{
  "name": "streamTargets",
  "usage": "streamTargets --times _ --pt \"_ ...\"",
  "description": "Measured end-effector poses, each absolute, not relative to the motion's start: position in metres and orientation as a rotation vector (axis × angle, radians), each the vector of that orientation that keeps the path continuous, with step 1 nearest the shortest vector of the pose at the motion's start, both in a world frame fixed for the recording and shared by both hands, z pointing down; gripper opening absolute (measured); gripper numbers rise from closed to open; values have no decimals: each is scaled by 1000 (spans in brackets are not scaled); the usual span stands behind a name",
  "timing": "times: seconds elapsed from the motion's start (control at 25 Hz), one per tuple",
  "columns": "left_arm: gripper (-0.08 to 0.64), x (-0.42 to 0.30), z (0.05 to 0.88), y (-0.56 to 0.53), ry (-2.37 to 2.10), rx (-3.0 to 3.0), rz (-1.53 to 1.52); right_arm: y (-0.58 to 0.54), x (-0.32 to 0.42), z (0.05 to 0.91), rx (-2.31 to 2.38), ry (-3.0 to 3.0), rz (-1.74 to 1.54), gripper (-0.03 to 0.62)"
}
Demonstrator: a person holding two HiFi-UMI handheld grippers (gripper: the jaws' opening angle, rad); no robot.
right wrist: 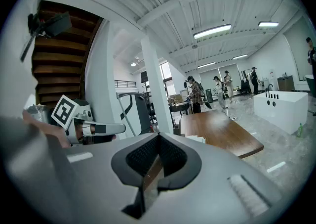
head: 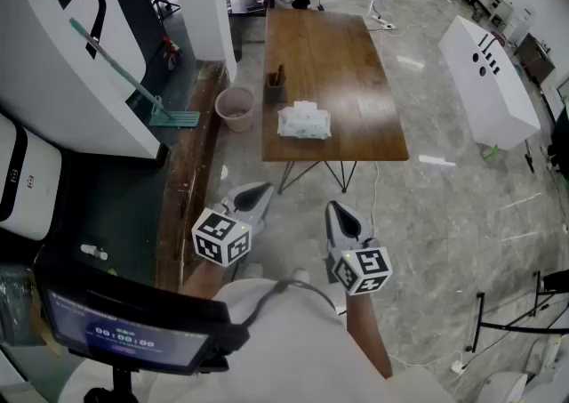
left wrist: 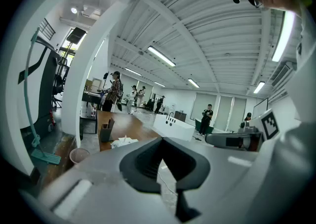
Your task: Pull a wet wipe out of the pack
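Left gripper (head: 260, 192) & right gripper (head: 338, 213) hovering shut, empty, nr body | wipe pack (head: 304, 121) lying well ahead on table (head: 356, 63), so nothing to grip yet.

Wipe pack (head: 304, 120) on table (head: 338, 45)

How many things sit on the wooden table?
2: a wipe pack near the front edge of the table, and a dark holder just beyond it, by the left edge. Nothing else shows there.

One table (head: 356, 81), one wipe pack (head: 304, 121), one dark holder (head: 276, 86), one pink bin (head: 235, 108)
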State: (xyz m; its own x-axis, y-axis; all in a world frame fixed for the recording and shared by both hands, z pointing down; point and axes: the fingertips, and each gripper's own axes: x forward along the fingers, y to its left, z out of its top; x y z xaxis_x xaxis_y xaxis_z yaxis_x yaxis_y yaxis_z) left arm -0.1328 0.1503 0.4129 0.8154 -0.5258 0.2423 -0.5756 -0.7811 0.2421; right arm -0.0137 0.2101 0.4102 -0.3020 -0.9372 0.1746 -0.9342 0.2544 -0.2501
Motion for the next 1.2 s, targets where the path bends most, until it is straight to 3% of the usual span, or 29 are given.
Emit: streamTargets --times 1.2 --pt "2 -72 417 179 -850 2690 299 236 43 426 -1783 2493 -574 7"
